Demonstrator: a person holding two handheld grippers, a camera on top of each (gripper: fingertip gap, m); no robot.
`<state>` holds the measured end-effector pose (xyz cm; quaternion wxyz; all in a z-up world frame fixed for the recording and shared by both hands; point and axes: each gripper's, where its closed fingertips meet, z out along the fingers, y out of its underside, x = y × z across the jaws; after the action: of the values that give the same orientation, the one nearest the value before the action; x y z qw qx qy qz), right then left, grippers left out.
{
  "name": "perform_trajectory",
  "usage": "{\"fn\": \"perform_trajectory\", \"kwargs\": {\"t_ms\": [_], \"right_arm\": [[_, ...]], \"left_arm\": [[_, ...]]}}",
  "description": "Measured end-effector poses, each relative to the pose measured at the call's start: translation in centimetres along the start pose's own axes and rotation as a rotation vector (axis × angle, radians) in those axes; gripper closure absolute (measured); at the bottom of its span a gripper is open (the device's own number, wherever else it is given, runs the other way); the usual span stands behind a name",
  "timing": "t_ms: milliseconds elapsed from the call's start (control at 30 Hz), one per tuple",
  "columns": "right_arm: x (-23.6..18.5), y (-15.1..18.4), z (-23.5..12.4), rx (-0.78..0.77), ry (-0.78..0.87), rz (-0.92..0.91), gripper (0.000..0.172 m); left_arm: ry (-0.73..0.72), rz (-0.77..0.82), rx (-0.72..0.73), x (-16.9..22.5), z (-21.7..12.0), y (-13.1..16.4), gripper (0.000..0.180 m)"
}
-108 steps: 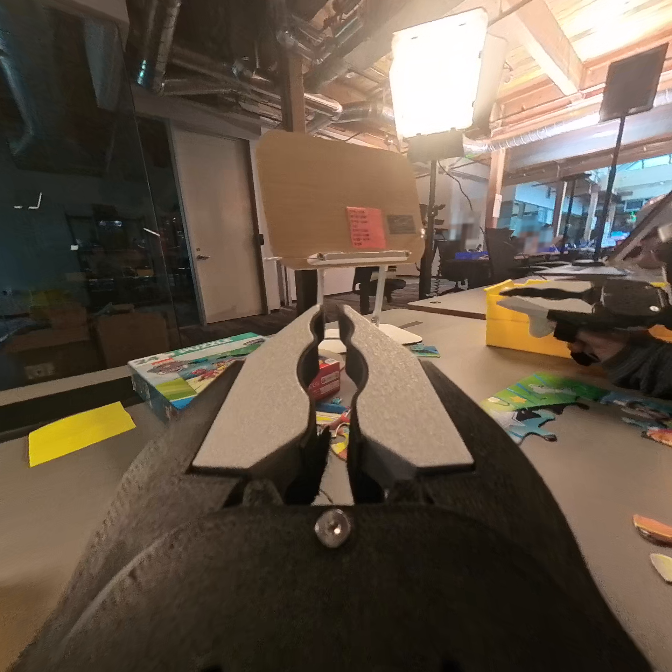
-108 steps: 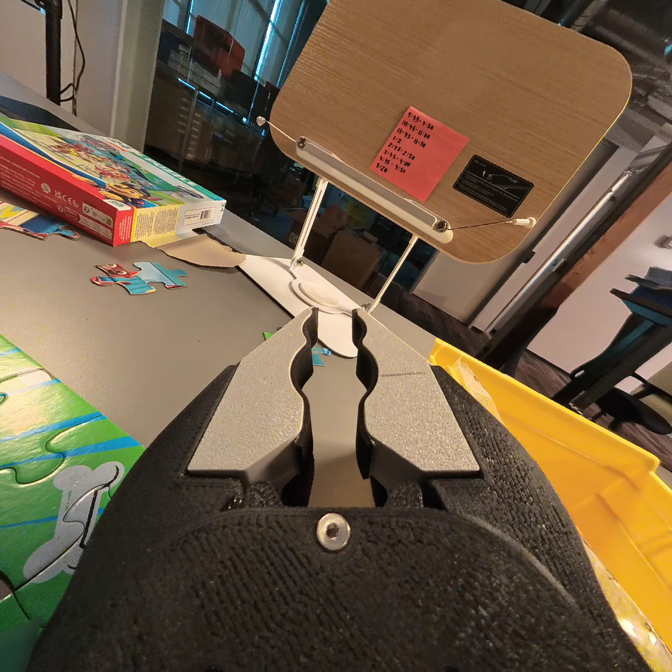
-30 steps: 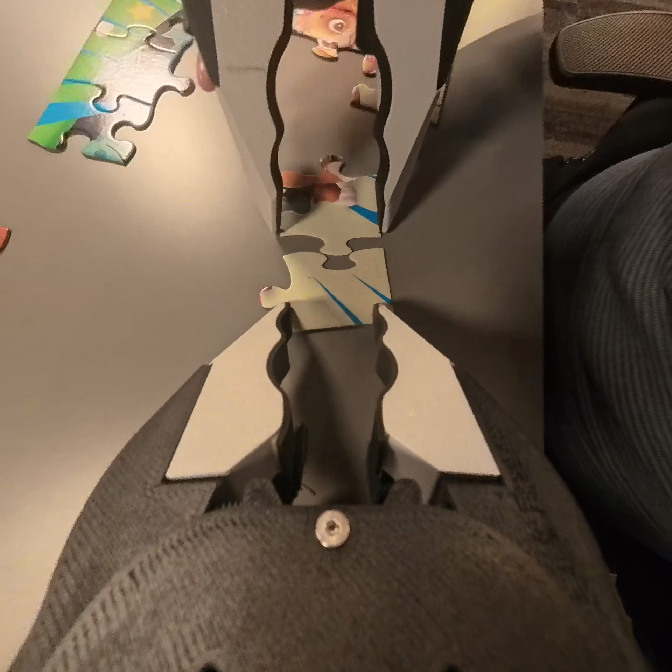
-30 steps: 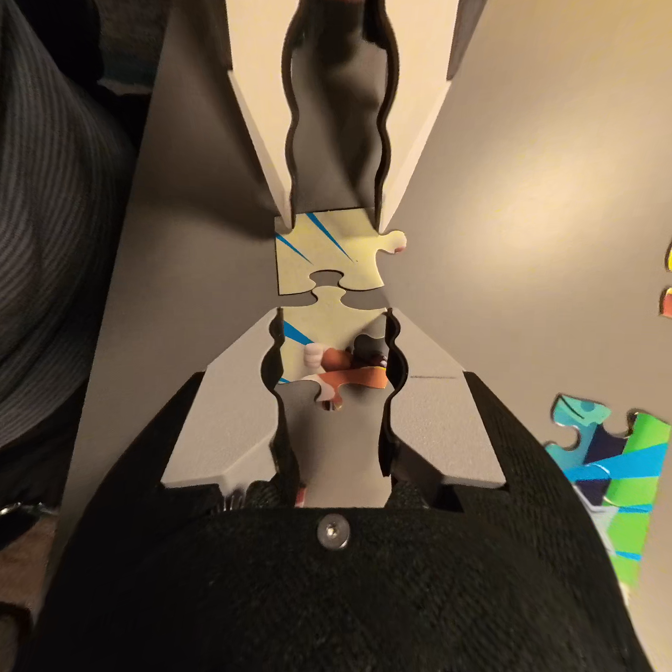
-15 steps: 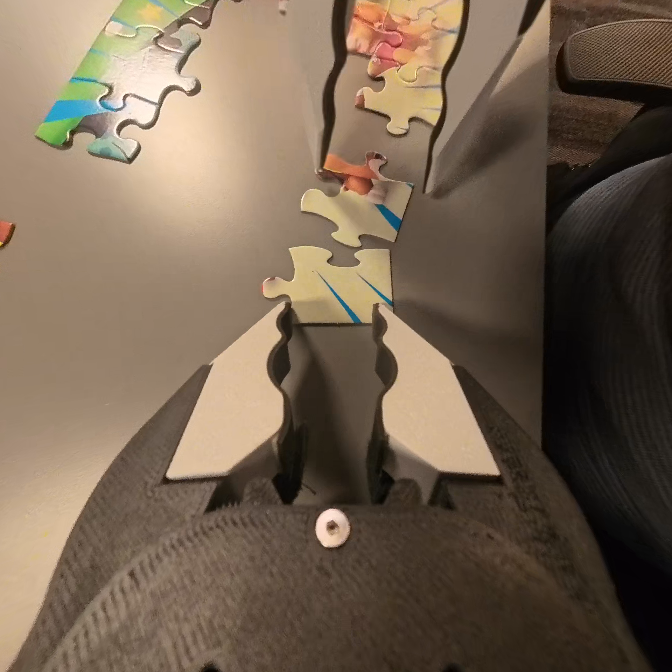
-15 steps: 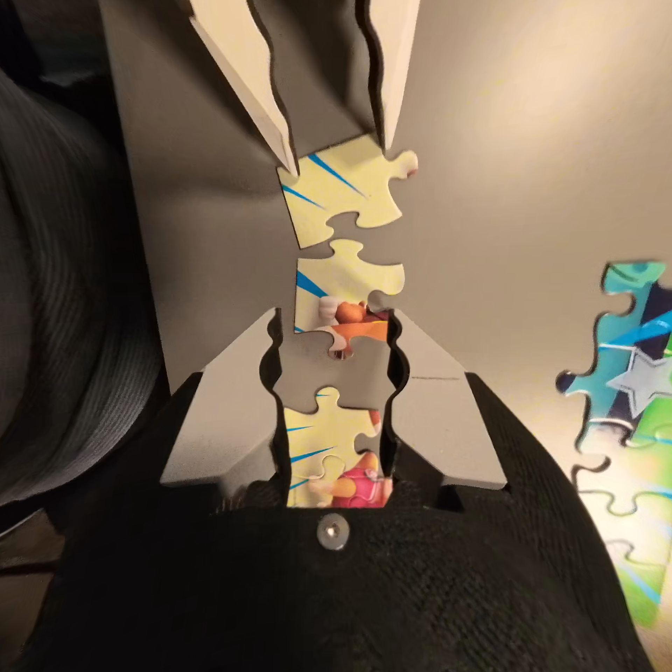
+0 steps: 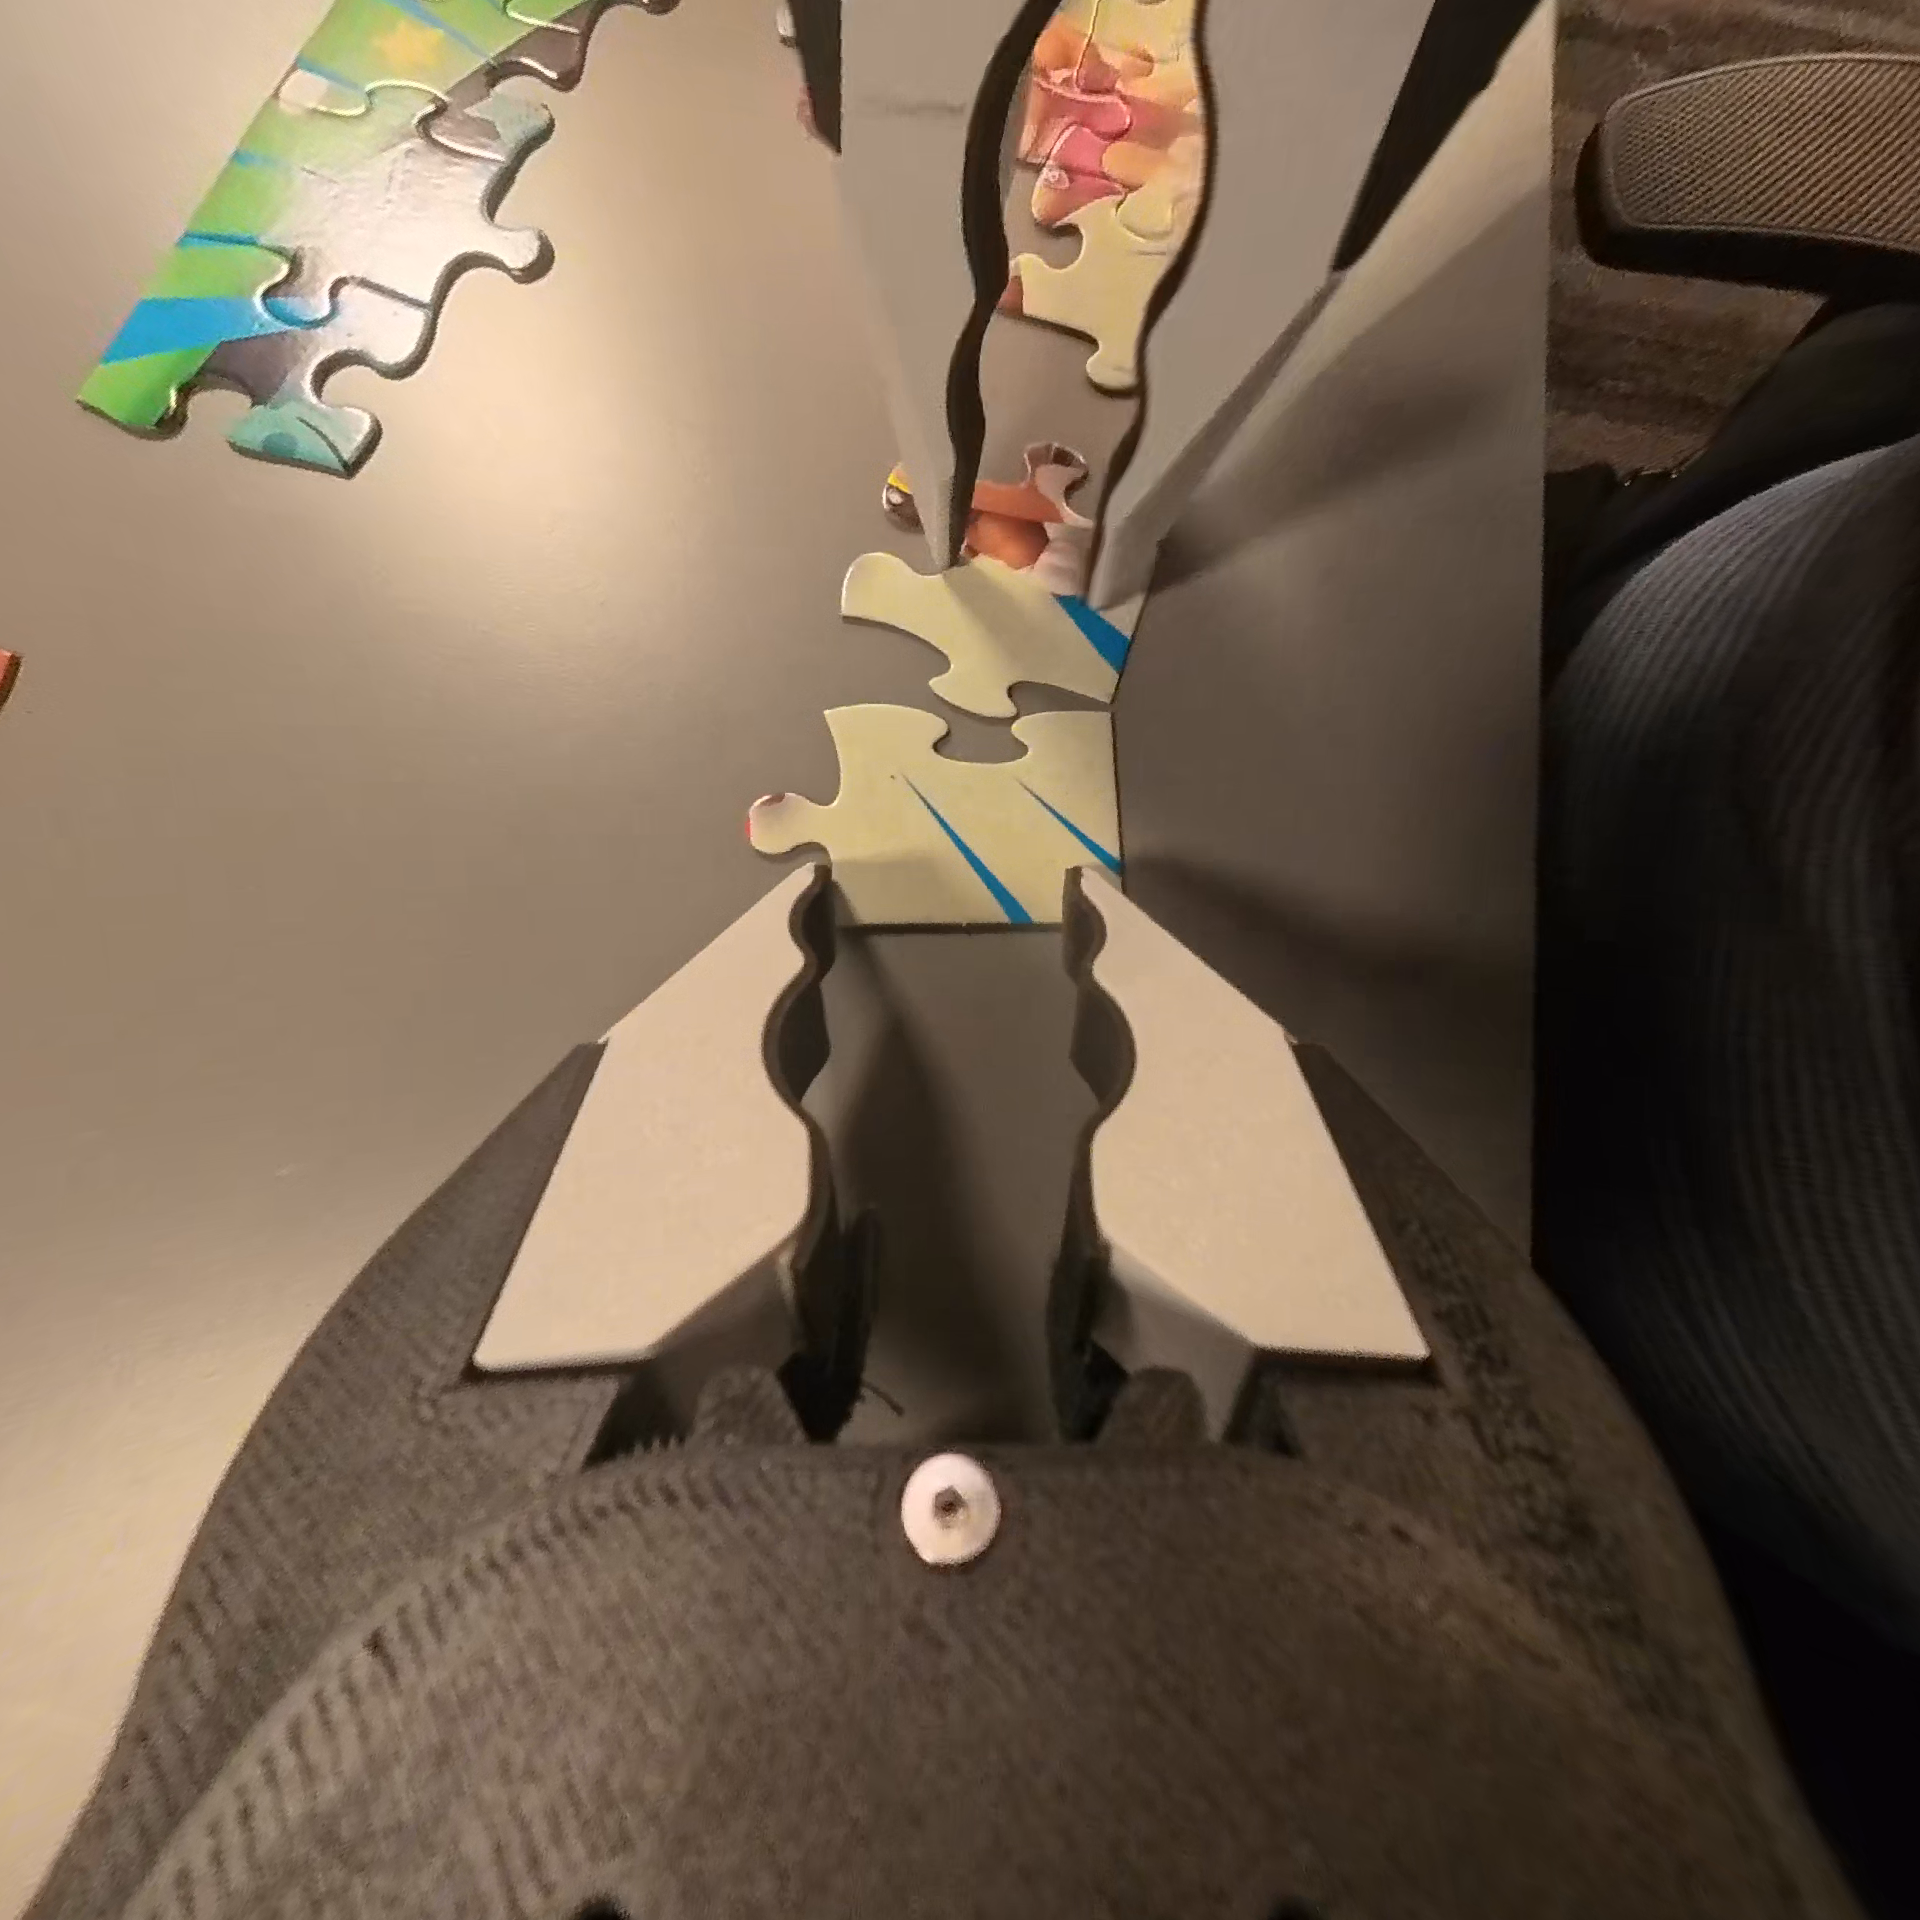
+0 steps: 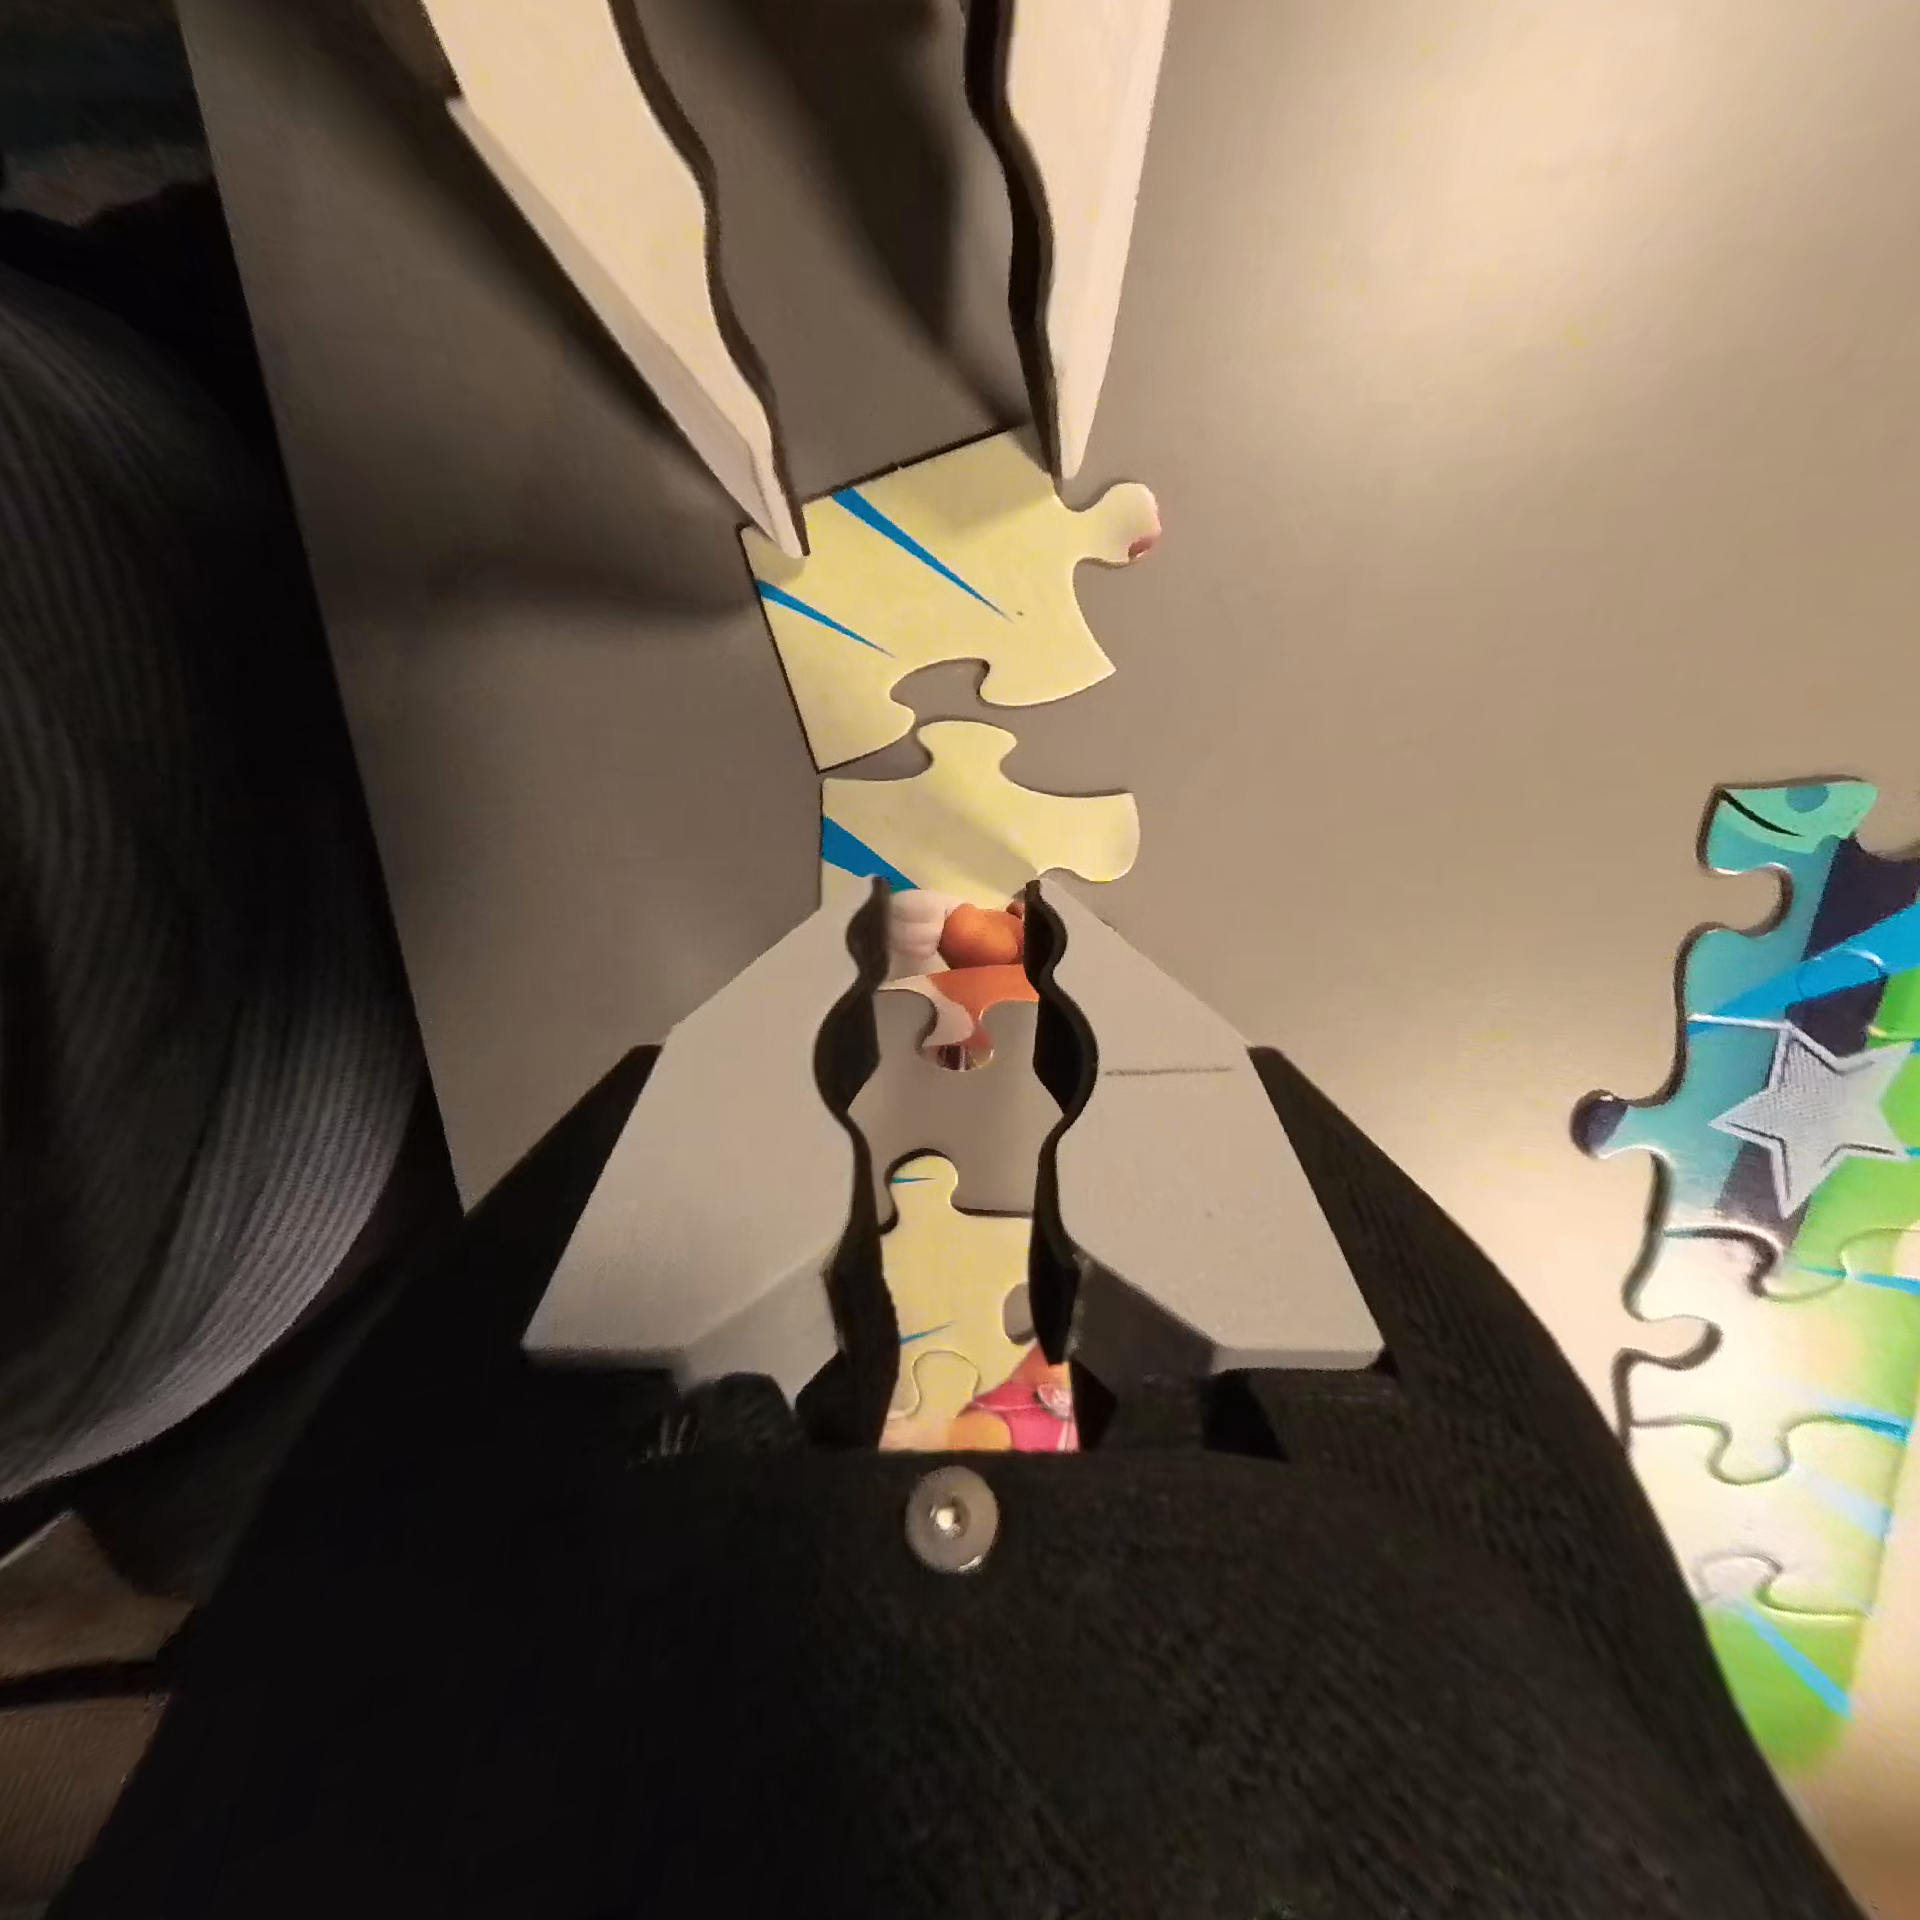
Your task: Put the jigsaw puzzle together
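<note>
Two pale yellow puzzle pieces with blue streaks lie flat on the grey table (image 7: 416, 727). My left gripper (image 7: 948, 894) is open, and its fingertips rest on the near edge of the first piece (image 7: 977, 810). In the right wrist view the left gripper (image 8: 920, 514) sits on that piece (image 8: 935, 613). My right gripper (image 8: 954, 894) has its jaws narrowed but apart, with its tips on top of the wider second piece (image 8: 977, 831), which has an orange figure on it. The second piece's tab sits at the first piece's socket with a thin gap. The left wrist view shows the right gripper (image 7: 1023, 566) on the second piece (image 7: 997, 644).
A joined green and blue puzzle section (image 7: 312, 260) lies to the left, and it also shows in the right wrist view (image 8: 1818, 1143). Joined yellow and pink pieces (image 8: 966, 1340) lie under my right gripper. The table edge (image 7: 1543, 623), a person's leg (image 7: 1714, 935) and a chair (image 7: 1766, 156) are beside it. Left tips to right tips: about 7 centimeters.
My right gripper's jaws narrowed and it slid the orange-figure piece back toward the first piece; half a second ago the two were apart and askew. My left gripper stayed put.
</note>
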<state>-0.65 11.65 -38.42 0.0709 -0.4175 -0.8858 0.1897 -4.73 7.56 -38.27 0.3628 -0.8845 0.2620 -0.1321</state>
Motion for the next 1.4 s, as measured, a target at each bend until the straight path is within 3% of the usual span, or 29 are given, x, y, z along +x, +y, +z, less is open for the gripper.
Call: {"fn": "perform_trajectory", "kwargs": {"t_ms": [100,167,500,600,700,867,1067,1167,1300,1400], "right_arm": [[0.4,0.1,-0.2,0.079,0.051,0.004,0.172],[0.2,0.2,-0.2,0.125,0.058,0.015,0.172],[-5.0,0.3,-0.6,0.217,-0.159,0.041,0.146],[-5.7,-0.2,-0.8,0.269,-0.094,0.004,0.121],[-7.0,0.3,-0.3,0.227,-0.071,-0.004,0.098],[-9.3,0.4,-0.4,0.212,-0.107,0.040,0.088],[-12.6,2.0,-1.1,0.122,-0.133,0.027,0.096],[-12.6,1.2,-1.1,0.176,0.003,-0.066,0.110],[-10.6,2.4,0.5,0.081,0.339,-0.307,0.119],[-9.7,2.3,0.1,0.093,0.525,-0.432,0.149]], "left_arm": [[0.000,0.001,0.003,0.0,0.0,0.0,0.137],[0.002,0.002,0.006,0.0,0.0,0.0,0.137],[0.009,0.003,0.010,0.1,0.0,0.0,0.137],[0.012,0.008,0.008,0.4,0.0,0.0,0.137],[0.014,0.012,0.002,0.7,0.1,0.0,0.137],[0.020,0.022,-0.009,1.6,0.2,0.0,0.137],[0.011,0.026,-0.014,2.6,0.2,0.0,0.137],[0.006,0.017,-0.005,2.6,0.2,0.0,0.137],[0.006,0.015,-0.001,2.6,0.2,0.0,0.137],[0.019,0.024,-0.002,2.8,0.2,0.1,0.137]]}}
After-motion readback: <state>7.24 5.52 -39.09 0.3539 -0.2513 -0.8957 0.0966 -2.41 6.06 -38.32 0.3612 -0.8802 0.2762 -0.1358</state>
